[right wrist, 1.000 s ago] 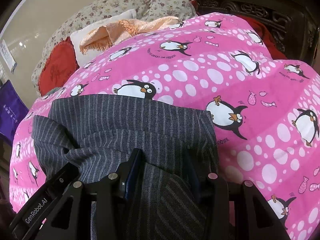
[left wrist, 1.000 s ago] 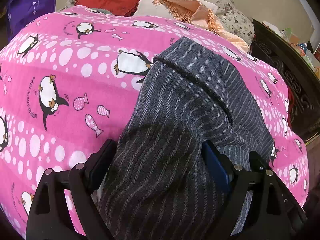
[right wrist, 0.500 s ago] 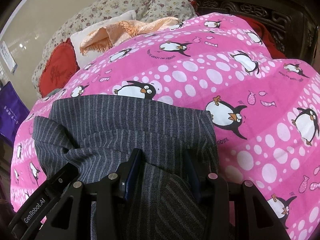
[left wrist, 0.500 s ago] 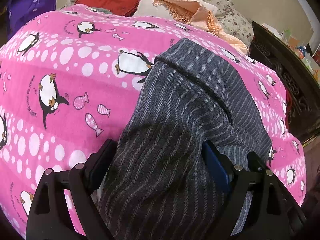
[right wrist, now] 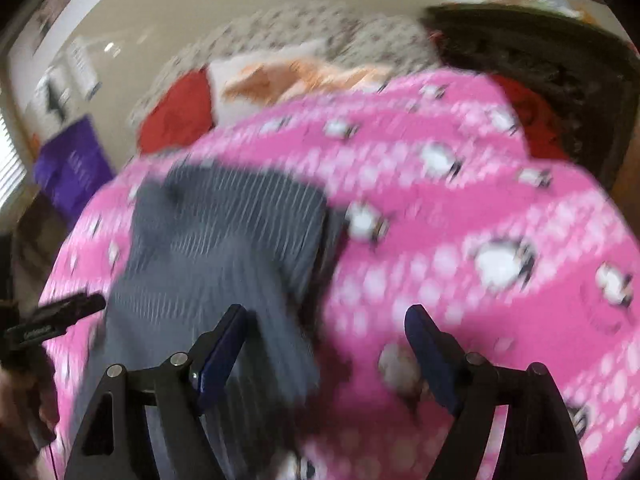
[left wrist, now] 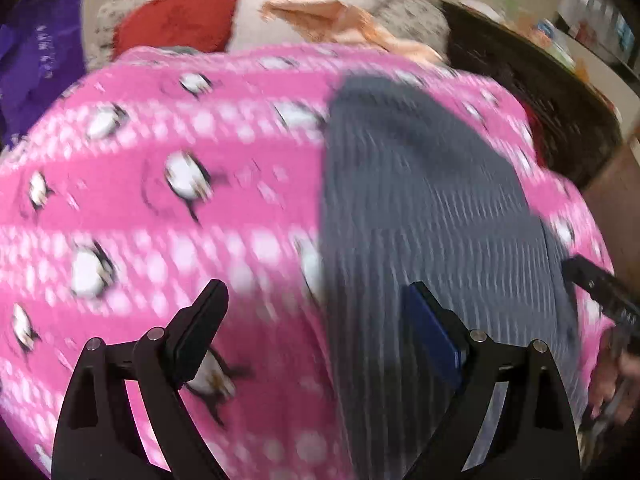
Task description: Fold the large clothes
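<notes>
A grey striped garment [left wrist: 420,200] [right wrist: 224,240] lies folded on a pink penguin blanket [left wrist: 160,220] [right wrist: 480,200]; both views are motion-blurred. My left gripper [left wrist: 316,312] is open above the garment's left edge, with one finger over the blanket and the other over the cloth, and its pads grip nothing. My right gripper [right wrist: 326,320] hovers over the garment's right edge. Its jaws are opening; the cloth's edge lies below them, untouched by the pads. Each gripper shows at the edge of the other's view: the right gripper [left wrist: 600,288], the left gripper [right wrist: 60,316].
Behind the blanket are a red cushion [left wrist: 176,12], a peach fringed cloth [left wrist: 332,16] and floral pillows [right wrist: 320,28]. A purple bag [left wrist: 36,52] stands at the far left. Dark carved wooden furniture [left wrist: 540,100] borders the right side. A person's hand [left wrist: 616,380] holds the right gripper.
Both grippers have let go of the grey garment and drawn back and apart, the left to the left, the right to the right. The right jaws have widened. The garment now lies flatter.
</notes>
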`<move>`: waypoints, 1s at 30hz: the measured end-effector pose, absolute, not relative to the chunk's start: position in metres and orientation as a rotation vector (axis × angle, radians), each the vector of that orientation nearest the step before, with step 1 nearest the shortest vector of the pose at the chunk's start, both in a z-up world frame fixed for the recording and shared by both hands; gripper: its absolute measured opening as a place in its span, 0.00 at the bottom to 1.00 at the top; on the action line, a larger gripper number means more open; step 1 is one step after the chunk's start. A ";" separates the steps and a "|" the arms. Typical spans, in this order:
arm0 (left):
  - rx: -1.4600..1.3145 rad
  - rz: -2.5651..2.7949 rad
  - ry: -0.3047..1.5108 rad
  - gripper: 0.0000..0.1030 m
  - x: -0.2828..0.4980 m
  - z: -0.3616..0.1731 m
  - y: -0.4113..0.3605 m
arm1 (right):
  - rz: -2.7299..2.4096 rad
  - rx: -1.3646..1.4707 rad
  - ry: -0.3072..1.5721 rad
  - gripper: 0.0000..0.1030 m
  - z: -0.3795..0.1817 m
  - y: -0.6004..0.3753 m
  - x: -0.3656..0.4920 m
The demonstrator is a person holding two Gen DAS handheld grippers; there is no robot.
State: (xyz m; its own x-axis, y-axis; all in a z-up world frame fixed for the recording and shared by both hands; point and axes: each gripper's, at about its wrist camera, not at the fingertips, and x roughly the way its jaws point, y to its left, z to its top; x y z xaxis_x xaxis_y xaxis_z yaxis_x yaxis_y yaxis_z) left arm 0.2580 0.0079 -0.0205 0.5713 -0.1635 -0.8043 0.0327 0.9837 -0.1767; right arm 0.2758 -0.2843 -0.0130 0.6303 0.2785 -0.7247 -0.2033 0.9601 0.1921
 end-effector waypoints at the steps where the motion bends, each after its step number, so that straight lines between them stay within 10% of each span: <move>1: -0.152 -0.148 0.947 0.88 0.251 -0.026 0.004 | 0.318 0.114 0.859 0.76 -0.020 -0.284 0.270; 19: -0.221 -0.269 0.877 0.88 0.220 -0.056 -0.014 | 0.547 0.299 0.867 0.74 -0.076 -0.260 0.313; 24: -0.181 -0.346 0.806 0.33 0.210 -0.043 -0.024 | 0.589 0.314 0.852 0.56 -0.077 -0.259 0.300; 30: -0.221 -0.369 0.753 0.28 0.196 -0.029 -0.005 | 0.684 0.343 0.920 0.52 -0.072 -0.237 0.286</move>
State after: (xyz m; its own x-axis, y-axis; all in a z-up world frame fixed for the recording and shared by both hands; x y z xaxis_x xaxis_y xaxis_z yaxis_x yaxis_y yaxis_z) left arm 0.1965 -0.0051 -0.0294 0.6696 -0.4031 -0.6238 0.2466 0.9129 -0.3252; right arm 0.2859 -0.2366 -0.0725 0.4174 0.6722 -0.6115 -0.3925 0.7403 0.5459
